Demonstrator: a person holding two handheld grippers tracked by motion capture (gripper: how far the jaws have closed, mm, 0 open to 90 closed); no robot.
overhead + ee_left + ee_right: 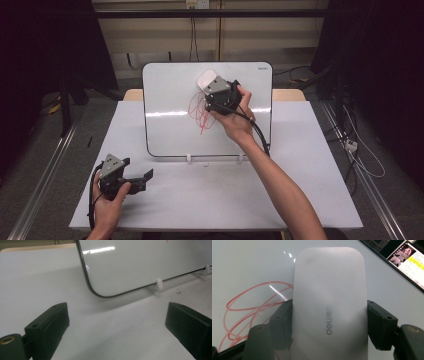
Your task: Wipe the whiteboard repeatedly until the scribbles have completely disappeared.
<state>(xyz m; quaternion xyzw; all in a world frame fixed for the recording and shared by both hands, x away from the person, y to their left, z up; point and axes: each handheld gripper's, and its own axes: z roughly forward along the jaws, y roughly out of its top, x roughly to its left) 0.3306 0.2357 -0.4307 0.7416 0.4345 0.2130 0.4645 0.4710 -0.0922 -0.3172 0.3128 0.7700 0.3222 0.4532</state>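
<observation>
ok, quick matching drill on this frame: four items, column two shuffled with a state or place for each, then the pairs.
Column one:
1. eraser
2. scribble
3. left tongs
4. whiteboard

Column two:
A. red, on the board
B. propped up on white feet
C. open over bare table
D. clamped in the right tongs

Pairs: 1-D, 2-A, 3-C, 4-B

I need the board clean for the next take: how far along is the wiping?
Done: the right gripper is shut on the white rounded eraser and has it at the white upright whiteboard. In hand: wiping at the red scribble. Left: most red loops remain. The left gripper waits open on the white table.
</observation>
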